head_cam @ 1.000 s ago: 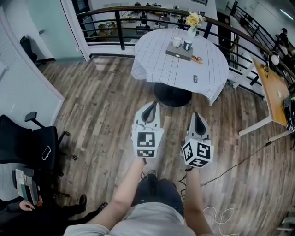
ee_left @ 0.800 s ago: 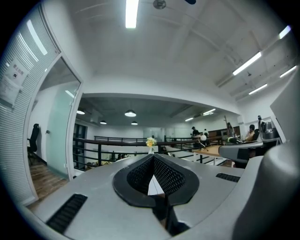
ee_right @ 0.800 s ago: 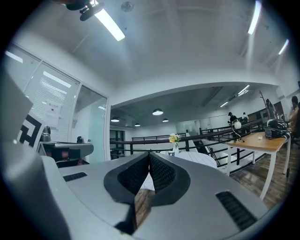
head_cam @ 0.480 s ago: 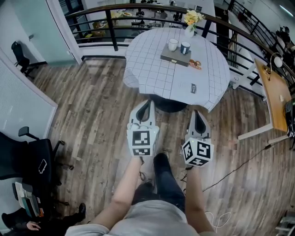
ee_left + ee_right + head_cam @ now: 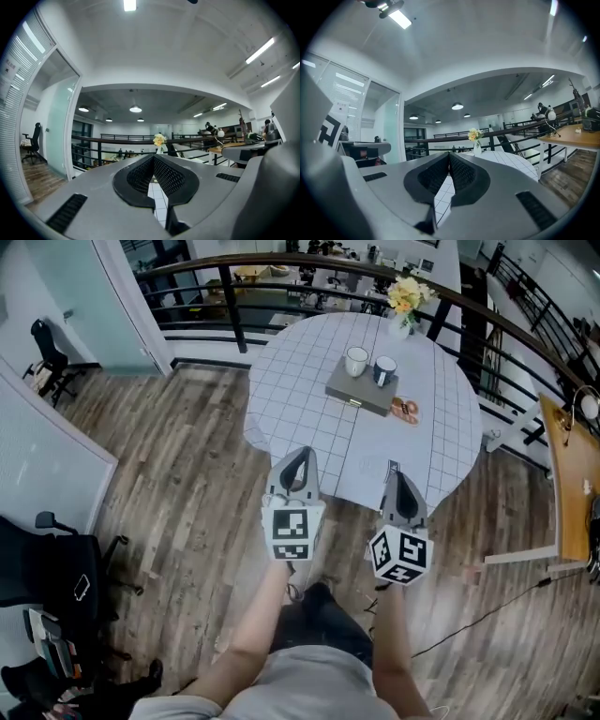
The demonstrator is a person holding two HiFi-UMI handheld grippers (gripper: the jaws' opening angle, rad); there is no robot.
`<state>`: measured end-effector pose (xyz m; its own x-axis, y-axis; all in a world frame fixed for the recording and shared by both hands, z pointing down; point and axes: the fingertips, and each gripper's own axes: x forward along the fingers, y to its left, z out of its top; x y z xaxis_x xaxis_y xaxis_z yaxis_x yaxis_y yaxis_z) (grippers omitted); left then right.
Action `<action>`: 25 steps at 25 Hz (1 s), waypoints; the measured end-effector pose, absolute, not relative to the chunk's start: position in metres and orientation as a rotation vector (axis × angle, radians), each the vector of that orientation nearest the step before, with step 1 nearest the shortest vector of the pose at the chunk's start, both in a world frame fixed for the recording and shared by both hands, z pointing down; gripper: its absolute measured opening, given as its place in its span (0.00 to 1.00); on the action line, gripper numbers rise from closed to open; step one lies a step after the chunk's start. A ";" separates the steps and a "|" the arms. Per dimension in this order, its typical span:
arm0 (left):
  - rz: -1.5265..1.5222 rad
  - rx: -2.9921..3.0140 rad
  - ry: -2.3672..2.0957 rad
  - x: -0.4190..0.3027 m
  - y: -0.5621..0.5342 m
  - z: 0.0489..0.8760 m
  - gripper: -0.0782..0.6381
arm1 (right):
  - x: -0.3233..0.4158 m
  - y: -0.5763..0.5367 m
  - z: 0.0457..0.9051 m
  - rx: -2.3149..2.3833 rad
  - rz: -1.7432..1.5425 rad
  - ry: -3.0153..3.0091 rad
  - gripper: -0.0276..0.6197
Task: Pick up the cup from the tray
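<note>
My left gripper (image 5: 302, 452) has its jaws pressed together with nothing between them. My right gripper (image 5: 396, 471) is the same, closed tight and empty. They hang side by side, and in the head view their tips show against the near edge of the round table (image 5: 300, 381) with its checked cloth. A railing (image 5: 234, 296) runs behind the table, and a wooden desk (image 5: 570, 474) stands off to the right. The grey tray (image 5: 359, 393) lies well ahead of both grippers, past a stretch of cloth. On it a white cup (image 5: 356, 361) and a dark cup (image 5: 384, 370) stand side by side. A vase of yellow flowers (image 5: 405, 301) stands beyond them, and a small orange thing (image 5: 407, 410) lies just beside the tray's right end.
</note>
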<state>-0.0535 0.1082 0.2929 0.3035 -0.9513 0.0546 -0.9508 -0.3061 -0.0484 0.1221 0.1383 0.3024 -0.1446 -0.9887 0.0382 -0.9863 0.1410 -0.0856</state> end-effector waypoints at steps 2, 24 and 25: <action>-0.107 -2.529 1.870 -0.047 0.086 0.293 0.12 | 0.132 0.114 0.305 -2.044 -0.152 2.354 0.05; -0.215 -2.665 1.771 -0.028 -0.169 0.336 0.12 | 0.139 -0.132 0.355 -2.207 -0.311 2.295 0.05; -0.220 -2.677 1.758 -0.027 -0.181 0.339 0.12 | 0.138 -0.143 0.358 -2.217 -0.315 2.295 0.05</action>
<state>-0.0270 -0.1808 0.3387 0.3917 -0.9075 0.1518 -0.9169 -0.3987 -0.0174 0.1380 -0.1433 0.3579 -0.0431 -0.9823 0.1822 -0.9951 0.0258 -0.0959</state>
